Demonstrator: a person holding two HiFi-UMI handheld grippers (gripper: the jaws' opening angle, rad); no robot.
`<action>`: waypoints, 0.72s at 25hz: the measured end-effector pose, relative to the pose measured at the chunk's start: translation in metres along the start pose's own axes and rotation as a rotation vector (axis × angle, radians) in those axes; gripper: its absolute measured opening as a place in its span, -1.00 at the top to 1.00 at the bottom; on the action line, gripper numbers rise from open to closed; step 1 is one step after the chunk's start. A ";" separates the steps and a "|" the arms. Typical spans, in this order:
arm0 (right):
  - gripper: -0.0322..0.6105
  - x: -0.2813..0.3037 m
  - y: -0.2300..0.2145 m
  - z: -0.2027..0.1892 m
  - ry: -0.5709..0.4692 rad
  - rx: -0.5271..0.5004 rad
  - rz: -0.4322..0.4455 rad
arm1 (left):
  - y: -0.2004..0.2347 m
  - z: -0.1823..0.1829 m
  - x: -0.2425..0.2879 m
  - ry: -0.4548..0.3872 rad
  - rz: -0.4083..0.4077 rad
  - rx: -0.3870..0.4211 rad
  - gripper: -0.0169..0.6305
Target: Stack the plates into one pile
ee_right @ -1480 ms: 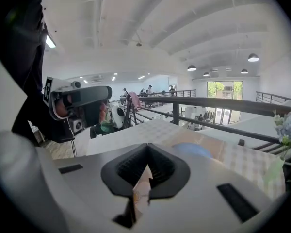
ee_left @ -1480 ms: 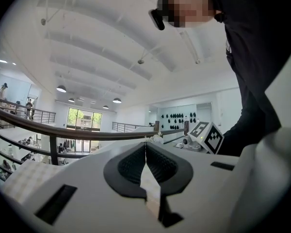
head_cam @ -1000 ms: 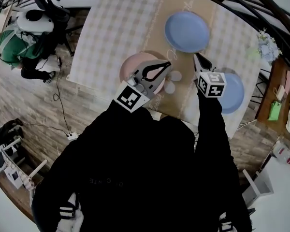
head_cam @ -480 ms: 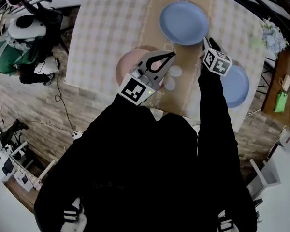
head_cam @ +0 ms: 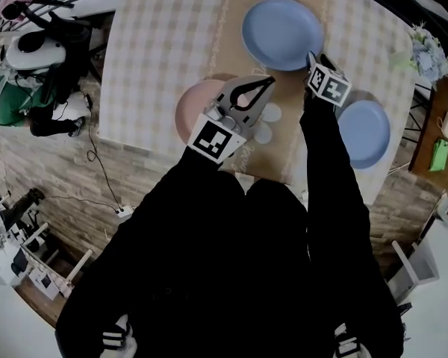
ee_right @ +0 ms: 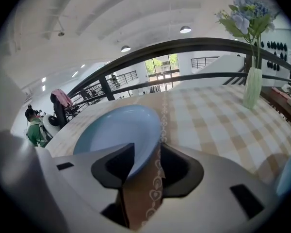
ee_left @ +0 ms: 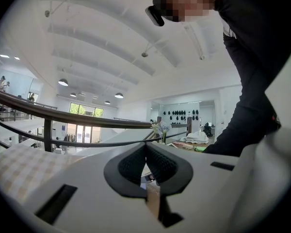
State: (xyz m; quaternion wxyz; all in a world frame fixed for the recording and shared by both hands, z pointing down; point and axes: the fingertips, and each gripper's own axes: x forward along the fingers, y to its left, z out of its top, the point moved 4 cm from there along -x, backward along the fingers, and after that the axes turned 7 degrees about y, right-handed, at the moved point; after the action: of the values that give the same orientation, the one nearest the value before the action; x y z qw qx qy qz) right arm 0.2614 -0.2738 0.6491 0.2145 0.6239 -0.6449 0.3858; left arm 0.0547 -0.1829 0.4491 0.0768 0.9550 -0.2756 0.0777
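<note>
Checked tablecloth (head_cam: 164, 43); right gripper (head_cam: 312, 57) fingers (ee_right: 182, 171), just opening, straddle round blue plate (head_cam: 282, 32); left gripper (head_cam: 267, 82) fingers together.

Your right hand-held gripper (head_cam: 313, 60) isn't beside the near blue plate (head_cam: 364, 133) anymore. It's now down at the far blue plate (head_cam: 282, 32), and its jaws have just been opening, so that plate's rim sits between them. Your left hand-held gripper (head_cam: 263, 88) is now a bit further off the pink plate (head_cam: 190, 107).
</note>
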 end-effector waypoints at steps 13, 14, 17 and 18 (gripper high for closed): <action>0.47 0.026 0.002 -0.009 0.021 0.083 0.015 | 0.004 -0.008 0.001 0.029 0.020 -0.014 0.89; 0.47 0.027 0.002 -0.009 0.022 0.086 0.010 | 0.004 -0.009 0.000 0.032 0.022 -0.015 0.89; 0.52 0.028 0.001 -0.008 0.023 0.111 -0.008 | 0.004 -0.011 -0.002 0.039 0.029 -0.018 0.89; 0.55 0.028 0.000 -0.008 0.023 0.128 -0.011 | 0.004 -0.012 -0.003 0.039 0.031 -0.017 0.89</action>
State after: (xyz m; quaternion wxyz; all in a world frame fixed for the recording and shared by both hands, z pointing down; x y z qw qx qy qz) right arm 0.2558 -0.2857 0.6751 0.1837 0.6354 -0.6131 0.4320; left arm 0.0488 -0.1821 0.4605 0.0893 0.9483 -0.2895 0.0949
